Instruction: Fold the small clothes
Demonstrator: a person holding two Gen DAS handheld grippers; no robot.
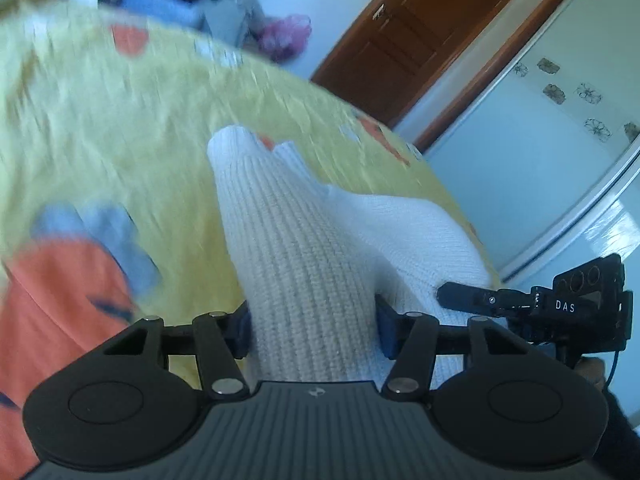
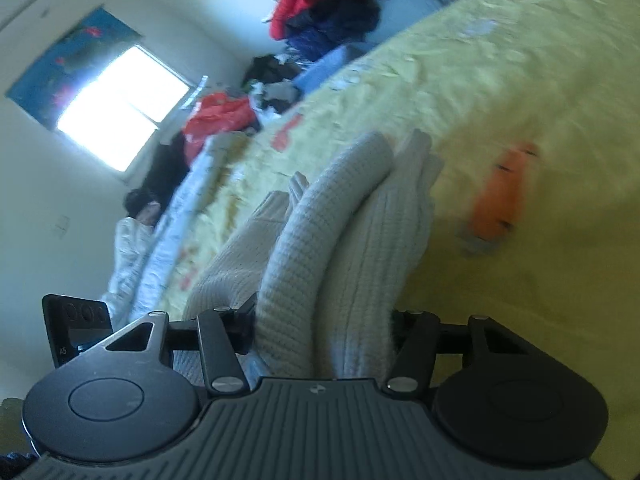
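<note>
A white knitted garment [image 1: 292,248] hangs bunched over the yellow bedsheet [image 1: 120,120]. My left gripper [image 1: 314,332] is shut on a thick fold of it, and the cloth fills the gap between the jaws. In the right wrist view the same white knit [image 2: 320,264] runs forward in several folds from my right gripper [image 2: 322,336], which is shut on it. The right gripper also shows at the right edge of the left wrist view [image 1: 540,304], touching the garment. Both views are motion-blurred.
The yellow sheet [image 2: 520,80] carries orange and blue prints [image 1: 60,288]. A heap of red and dark clothes [image 2: 320,12] lies beyond the bed. A wooden door [image 1: 408,44] and a pale wardrobe [image 1: 532,160] stand to the right. A bright window [image 2: 120,108] is at the left.
</note>
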